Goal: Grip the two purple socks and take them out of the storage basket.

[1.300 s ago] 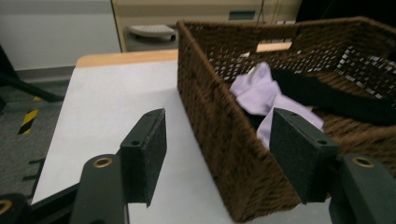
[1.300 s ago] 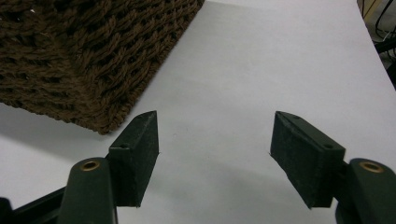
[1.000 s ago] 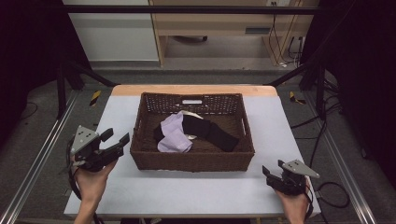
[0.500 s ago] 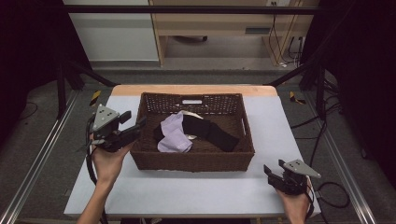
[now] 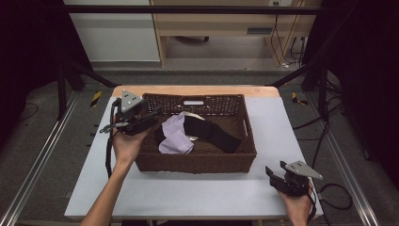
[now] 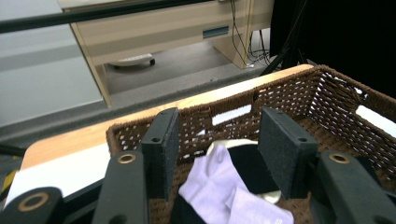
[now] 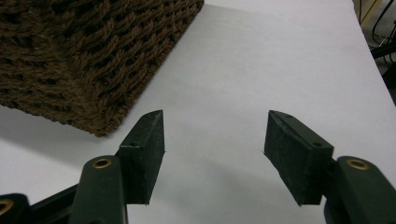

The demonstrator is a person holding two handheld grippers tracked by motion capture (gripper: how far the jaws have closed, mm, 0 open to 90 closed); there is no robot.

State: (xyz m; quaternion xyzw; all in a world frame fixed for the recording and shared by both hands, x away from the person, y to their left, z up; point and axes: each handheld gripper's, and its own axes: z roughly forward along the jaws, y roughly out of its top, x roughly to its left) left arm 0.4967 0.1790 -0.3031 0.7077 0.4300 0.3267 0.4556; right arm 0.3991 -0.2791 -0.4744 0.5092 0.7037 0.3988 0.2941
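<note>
Item: lilac sock (image 5: 176, 137). Found in the left half of the basket (image 5: 244, 120), crumpled, its long axis running roughly from the far side toward the near wall, slightly aslant; which end is the toe cannot be told. In the left gripper view it is seen just beyond and between the jaws (image 6: 219, 186).

Adjoining: black sock (image 5: 214, 133), laid lengthwise from the basket's middle toward its near right corner, its left end touching or overlapping the lilac sock. A pale object (image 5: 190, 117) is partly hidden beneath both; its nature cannot be told.

Container: dark woven basket, set mid-table (image 5: 188, 193), long axis left to right.

Left gripper (image 5: 149, 115): held over the basket's left rim, jaws apart, nothing between them, aimed inward at the socks.

Right gripper (image 5: 274, 175): rested near the table's near right corner, well apart from the basket, jaws apart, nothing held; bare table is seen between its jaws (image 7: 212, 140).

Risks, as judged: both socks could be taken in one grab, since they overlap; a jaw could be snagged on the woven rim if lowered too near it; the basket could be dragged if cloth catches the weave.
</note>
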